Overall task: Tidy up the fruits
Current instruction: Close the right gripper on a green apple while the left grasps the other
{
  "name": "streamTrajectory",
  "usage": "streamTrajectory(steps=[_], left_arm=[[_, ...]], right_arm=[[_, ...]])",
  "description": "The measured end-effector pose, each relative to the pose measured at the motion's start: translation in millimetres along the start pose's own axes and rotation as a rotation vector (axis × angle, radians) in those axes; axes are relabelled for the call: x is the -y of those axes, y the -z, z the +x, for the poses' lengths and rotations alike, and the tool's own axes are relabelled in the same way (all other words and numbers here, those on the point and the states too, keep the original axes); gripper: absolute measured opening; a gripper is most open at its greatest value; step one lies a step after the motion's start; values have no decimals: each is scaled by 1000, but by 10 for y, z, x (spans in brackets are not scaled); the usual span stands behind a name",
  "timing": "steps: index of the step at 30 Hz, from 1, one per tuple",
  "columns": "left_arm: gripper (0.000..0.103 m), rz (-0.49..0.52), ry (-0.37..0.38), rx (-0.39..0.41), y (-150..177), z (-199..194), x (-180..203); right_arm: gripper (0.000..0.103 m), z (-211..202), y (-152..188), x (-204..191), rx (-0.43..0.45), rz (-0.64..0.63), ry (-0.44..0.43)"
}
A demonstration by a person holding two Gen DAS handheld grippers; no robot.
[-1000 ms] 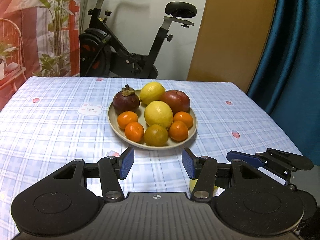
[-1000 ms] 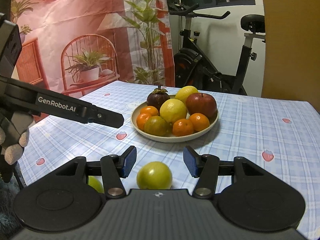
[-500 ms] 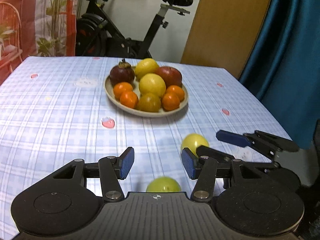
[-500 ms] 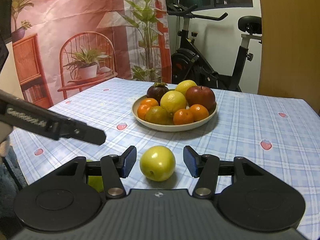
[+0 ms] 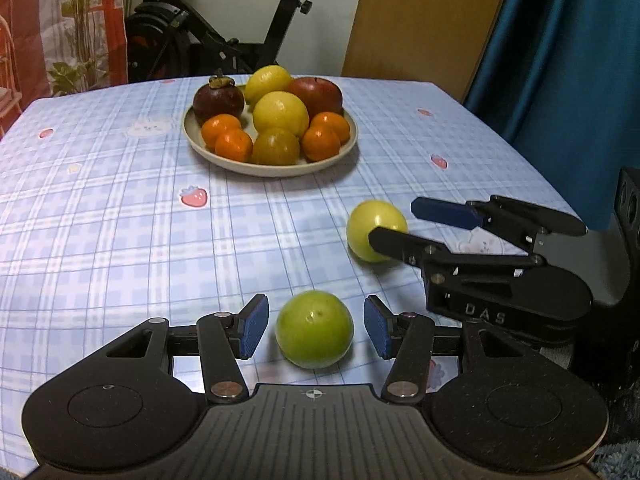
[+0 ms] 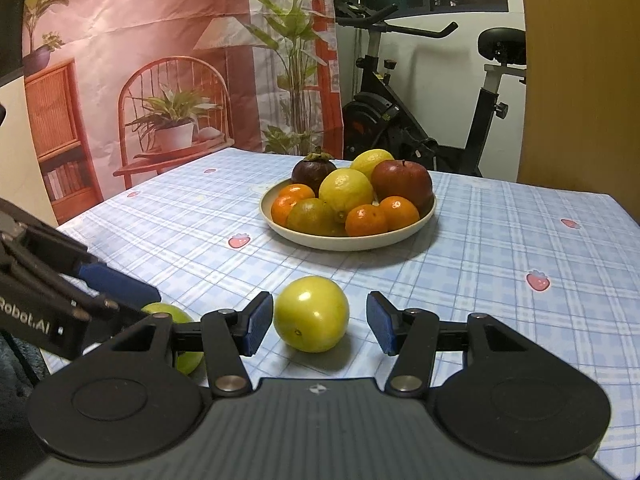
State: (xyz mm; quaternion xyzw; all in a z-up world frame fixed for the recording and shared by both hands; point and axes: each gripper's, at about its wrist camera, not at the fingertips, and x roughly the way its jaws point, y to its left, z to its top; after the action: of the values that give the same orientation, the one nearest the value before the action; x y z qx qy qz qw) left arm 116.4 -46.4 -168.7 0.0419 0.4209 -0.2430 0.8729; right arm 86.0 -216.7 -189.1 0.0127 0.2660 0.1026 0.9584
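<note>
**Full plate, two loose fruits**

The plate point(image 5: 200, 142) on the table point(image 5: 100, 220) holds an apple point(image 5: 318, 94), mangosteen point(image 5: 218, 98), lemons and tangerines. Each loose green fruit point(image 5: 314, 334) point(image 6: 311, 313) sits untouched between the parted pads of the left gripper point(image 5: 314, 330) and right gripper point(image 6: 314, 322).

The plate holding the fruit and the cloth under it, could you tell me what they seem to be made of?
The plate looks like matte beige ceramic or melamine: smooth rim, no gloss, and which one is unclear. The tablecloth looks like printed plastic or oilcloth: its blue plaid with strawberry motifs shows a soft sheen and lies flat without folds.
</note>
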Motion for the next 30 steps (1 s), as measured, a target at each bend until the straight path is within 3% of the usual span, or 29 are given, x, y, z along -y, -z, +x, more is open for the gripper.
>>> streamTrajectory(steps=[10,30], left_arm=[[55,-23,-5,-56,30,169,-29],[54,-46,13,-50,39,195,-69]], right_arm=[[55,55,34,-38,-9,-30,-13],[55,259,-46,34,-85,-8,-42]])
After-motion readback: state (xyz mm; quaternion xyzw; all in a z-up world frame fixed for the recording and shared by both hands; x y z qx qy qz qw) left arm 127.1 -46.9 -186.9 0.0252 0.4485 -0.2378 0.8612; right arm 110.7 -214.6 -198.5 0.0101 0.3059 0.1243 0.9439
